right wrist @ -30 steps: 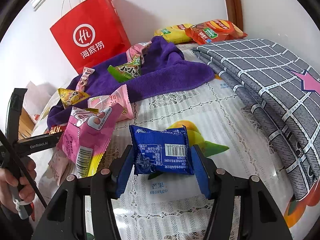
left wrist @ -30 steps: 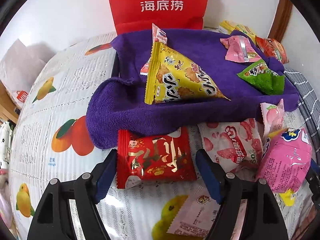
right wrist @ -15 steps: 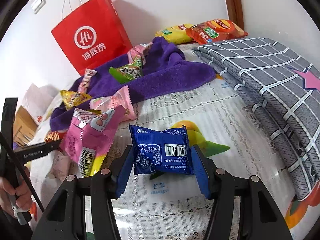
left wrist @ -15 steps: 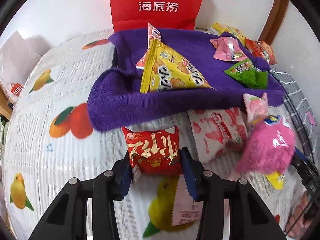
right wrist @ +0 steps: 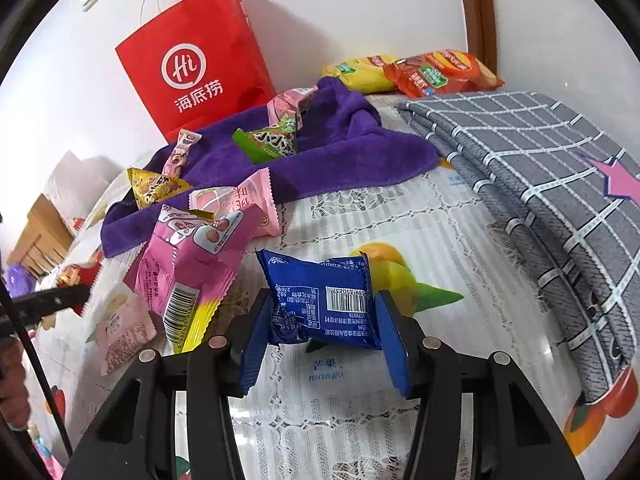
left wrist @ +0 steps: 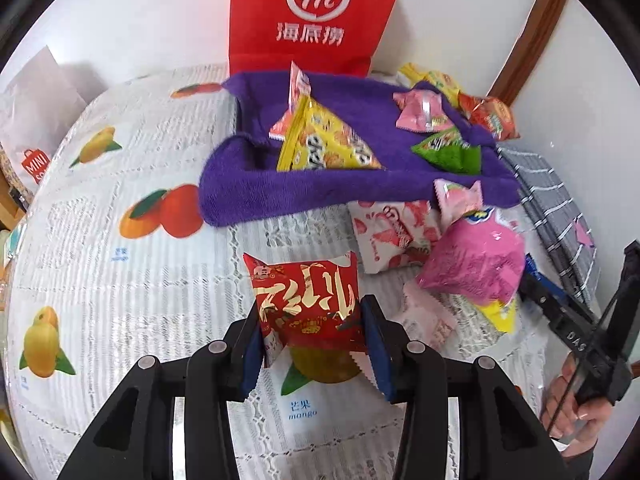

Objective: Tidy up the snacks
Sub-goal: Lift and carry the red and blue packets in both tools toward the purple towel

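Two pickups underway: your left gripper (left wrist: 314, 350) clamps the red snack packet (left wrist: 306, 296) above the tablecloth; your right gripper (right wrist: 322, 338) is closing on the blue packet (right wrist: 320, 300). Next, carry both toward the red bag (right wrist: 196, 60).

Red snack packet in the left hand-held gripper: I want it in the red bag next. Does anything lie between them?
Yes. The purple towel lies across the way to the red bag, with a yellow packet on it. The red snack packet would have to go over both.
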Demonstrator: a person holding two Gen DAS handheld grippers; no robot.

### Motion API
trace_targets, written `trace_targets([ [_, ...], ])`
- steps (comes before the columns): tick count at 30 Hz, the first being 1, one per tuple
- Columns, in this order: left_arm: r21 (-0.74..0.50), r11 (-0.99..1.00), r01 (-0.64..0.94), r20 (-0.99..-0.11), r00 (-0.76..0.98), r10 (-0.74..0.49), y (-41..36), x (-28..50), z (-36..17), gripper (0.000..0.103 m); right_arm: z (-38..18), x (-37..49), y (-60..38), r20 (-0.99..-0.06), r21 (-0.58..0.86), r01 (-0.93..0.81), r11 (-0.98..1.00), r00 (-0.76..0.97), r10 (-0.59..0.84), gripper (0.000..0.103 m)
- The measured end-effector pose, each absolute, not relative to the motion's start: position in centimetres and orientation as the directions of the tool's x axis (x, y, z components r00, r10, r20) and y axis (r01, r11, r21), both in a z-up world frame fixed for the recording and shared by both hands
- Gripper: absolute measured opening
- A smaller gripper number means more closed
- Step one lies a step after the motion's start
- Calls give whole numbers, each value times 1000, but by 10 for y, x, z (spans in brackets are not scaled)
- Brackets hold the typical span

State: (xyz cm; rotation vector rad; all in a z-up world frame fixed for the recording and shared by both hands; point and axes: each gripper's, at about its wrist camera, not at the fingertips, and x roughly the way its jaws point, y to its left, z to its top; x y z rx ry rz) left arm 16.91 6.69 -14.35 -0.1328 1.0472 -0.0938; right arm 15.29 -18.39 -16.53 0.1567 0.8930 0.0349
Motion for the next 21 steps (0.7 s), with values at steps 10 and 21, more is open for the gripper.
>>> trace_targets([
  [10, -185, 982, 31, -812, 559, -170, 74, 165, -106, 43, -114, 147, -179, -730, 127, 22, 992, 679, 78, 50],
  [21, -211, 976, 53, -766, 611, -199, 68, 168, -68, 43, -42, 147, -148, -665, 6, -18, 1000, 747, 17, 50],
])
